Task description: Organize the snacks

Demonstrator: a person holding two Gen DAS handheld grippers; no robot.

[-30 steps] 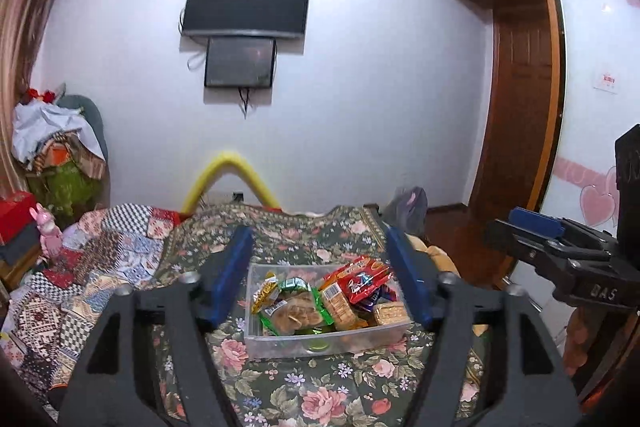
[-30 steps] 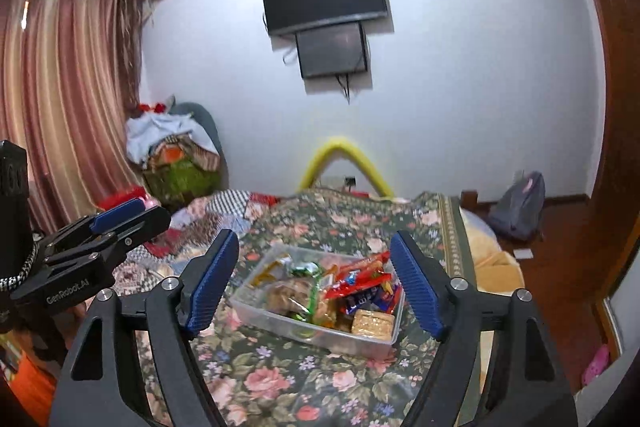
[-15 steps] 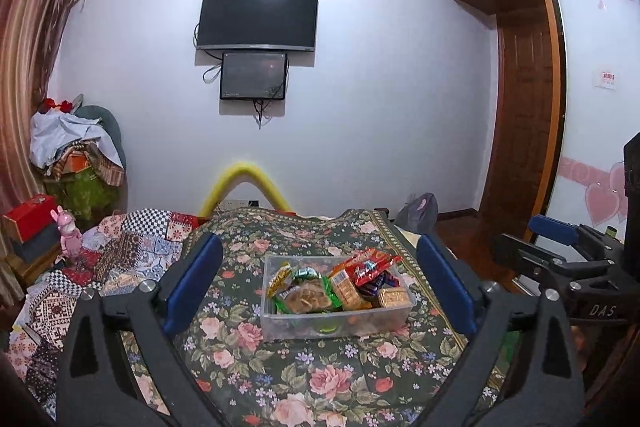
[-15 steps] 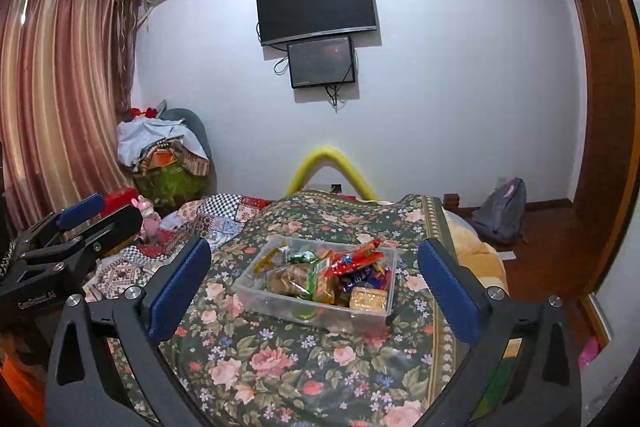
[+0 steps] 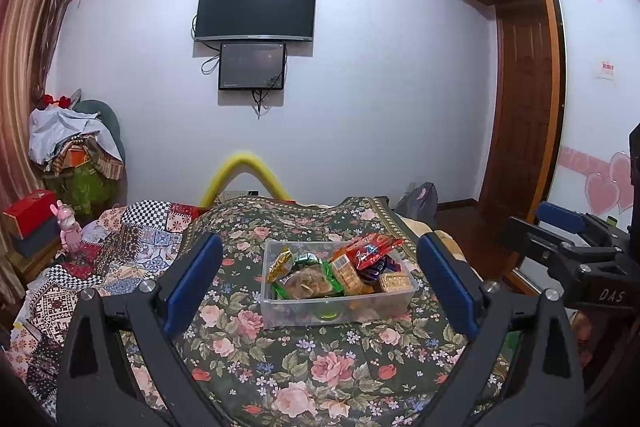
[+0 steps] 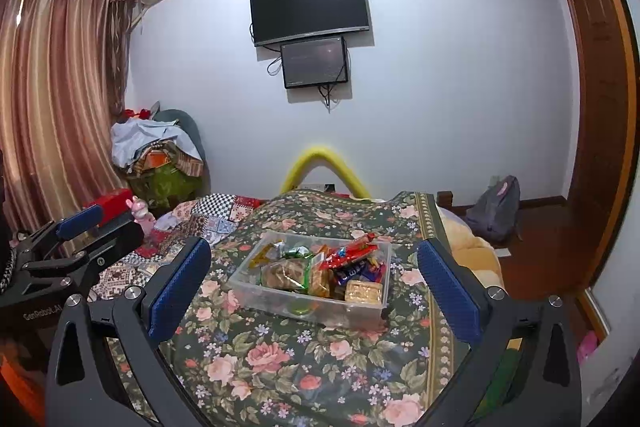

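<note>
A clear plastic bin (image 5: 280, 311) full of snack packets stands on the floral bedspread (image 5: 304, 379); it also shows in the right wrist view (image 6: 256, 291). On top lie a red packet (image 5: 374, 251), a green-edged packet (image 5: 308, 281) and a cracker pack (image 5: 396, 281). My left gripper (image 5: 320, 283) is open and empty, held back from the bin with its blue pads either side. My right gripper (image 6: 316, 283) is open and empty, likewise back from the bin. The right gripper shows at the left view's right edge (image 5: 576, 247).
A patchwork quilt (image 5: 120, 247) covers the bed's left part. A pink toy (image 5: 68, 227) and red box (image 5: 30, 205) stand at the left. A yellow foam arch (image 5: 244, 175) rises behind the bed. A backpack (image 6: 494, 213) lies on the floor at right.
Both grippers have drawn back and up from the bin, and their jaws have opened wider. The bin and snacks have not moved.
</note>
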